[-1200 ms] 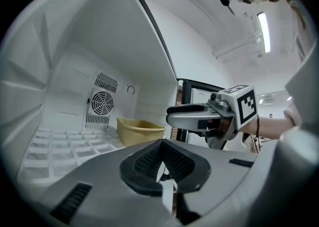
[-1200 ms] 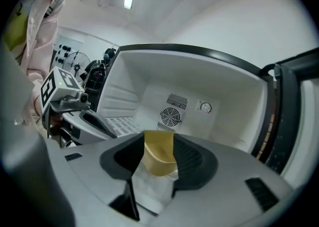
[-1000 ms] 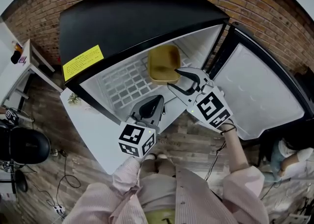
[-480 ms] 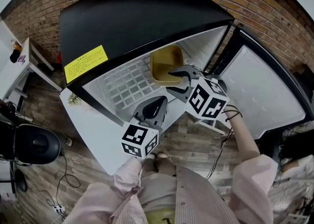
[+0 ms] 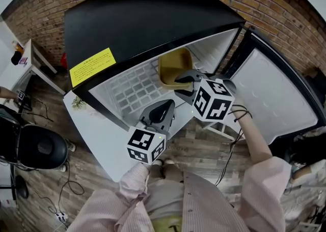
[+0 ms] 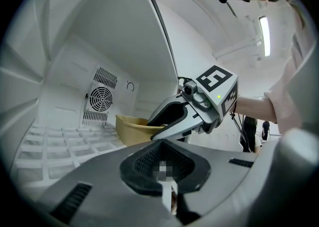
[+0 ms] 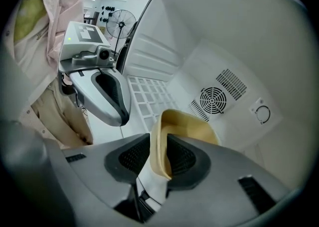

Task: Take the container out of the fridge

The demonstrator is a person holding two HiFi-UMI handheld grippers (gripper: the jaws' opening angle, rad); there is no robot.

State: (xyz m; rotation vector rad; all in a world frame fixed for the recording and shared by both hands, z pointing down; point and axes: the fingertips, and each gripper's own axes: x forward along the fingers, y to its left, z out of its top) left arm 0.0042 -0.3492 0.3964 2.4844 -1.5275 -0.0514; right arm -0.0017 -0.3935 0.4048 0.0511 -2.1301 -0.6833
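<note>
Tan container (image 5: 174,67) on the white shelf (image 5: 127,91) inside the open fridge (image 5: 137,17), right gripper (image 7: 160,157) jaws closing on its near rim, left gripper (image 6: 162,164) jaws clenched together, empty

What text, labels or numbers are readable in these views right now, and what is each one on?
Yellow label on the black top of the fridge: printed lines, too small to read.
Marker cubes: black-and-white patterns only, no words.
Nothing else legible.
</note>
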